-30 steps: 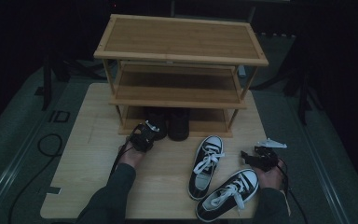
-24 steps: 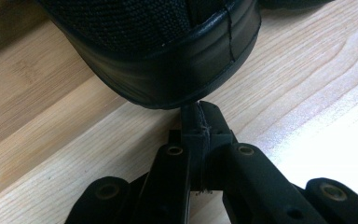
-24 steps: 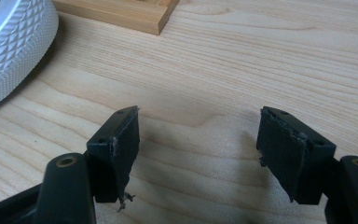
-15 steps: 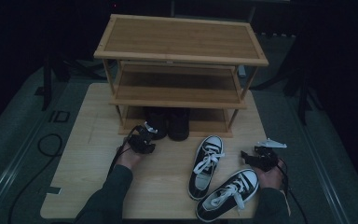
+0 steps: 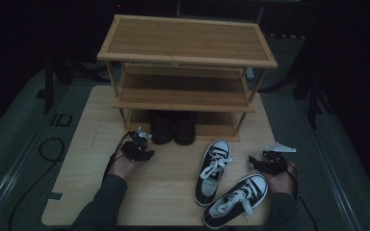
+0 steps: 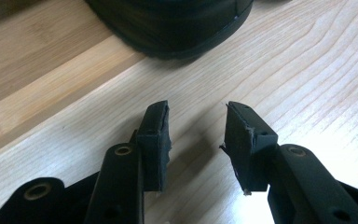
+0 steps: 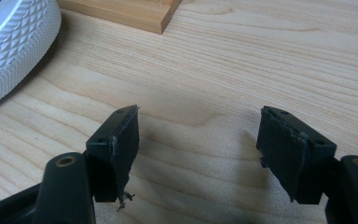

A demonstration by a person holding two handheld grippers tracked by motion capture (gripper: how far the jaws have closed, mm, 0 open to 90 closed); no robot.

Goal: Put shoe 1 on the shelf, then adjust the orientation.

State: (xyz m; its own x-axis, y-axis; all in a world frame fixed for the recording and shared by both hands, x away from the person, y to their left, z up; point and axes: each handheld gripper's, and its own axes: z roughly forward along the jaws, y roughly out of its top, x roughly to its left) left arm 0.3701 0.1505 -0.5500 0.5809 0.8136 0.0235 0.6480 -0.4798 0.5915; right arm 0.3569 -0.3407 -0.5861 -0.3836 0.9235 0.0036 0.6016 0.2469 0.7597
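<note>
The black shoes (image 5: 173,127) are seen as a pair on the lowest shelf of the wooden rack (image 5: 188,57), toes toward the back and heels at the front edge. The left gripper (image 5: 139,150) is held just in front of them, apart from the nearer heel (image 6: 172,25). Its jaws have just been opening, and nothing is seen between the pads (image 6: 154,140); bare table (image 5: 168,192) shows in the gap. 1 second earlier, the same gripper was placed right against that shoe, and it is now found drawn back toward the person. From this, the placing of the black pair is judged finished and released.

2 black-and-white sneakers (image 5: 226,180) are left lying on the table, well apart from the rack's shelves. The right gripper (image 5: 266,163) is held beside them with its jaws spread wide and empty over the wood, in the same spot as a second ago. The sneakers are judged the next things to be shelved.
</note>
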